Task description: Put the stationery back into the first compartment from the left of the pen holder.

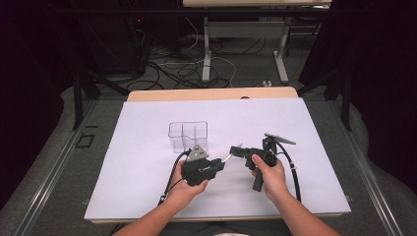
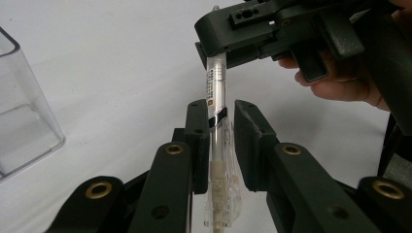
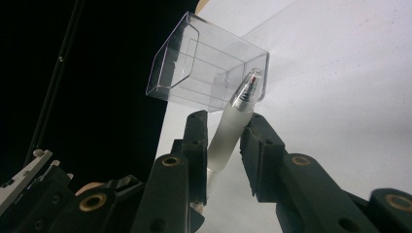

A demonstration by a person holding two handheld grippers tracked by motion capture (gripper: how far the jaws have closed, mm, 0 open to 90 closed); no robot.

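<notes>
While you hold a claw in each hand above the middle of the bench (image 1: pixel 147 196), the pen (image 2: pixel 217 87) spans the short gap between them, off the white sheet. Your left claw (image 2: pixel 216 141) is clamped on the clear clip end of the pen, its pads pressed to the barrel on either side. Your right claw (image 3: pixel 226 145) has the frosted grip end between its jaws, and those jaws have just been closing; the left pad touches the barrel, the right pad sits just beside it, and you cannot tell from here whether it presses. The pen's tip (image 3: pixel 248 86) sticks out past the right claw's pads.

The clear plastic organiser (image 1: pixel 188 136) stands upright just behind your left hand (image 1: pixel 189 184), divided into compartments, its open top facing up. It sits near the left claw but apart from it.

In front of both hands the sheet lies bare to the near edge. To the right of your right hand (image 1: pixel 271 178) there is wide open sheet out to the side edge, and the same holds left of the organiser. Behind it, bare sheet runs to the wooden far edge of the bench.
</notes>
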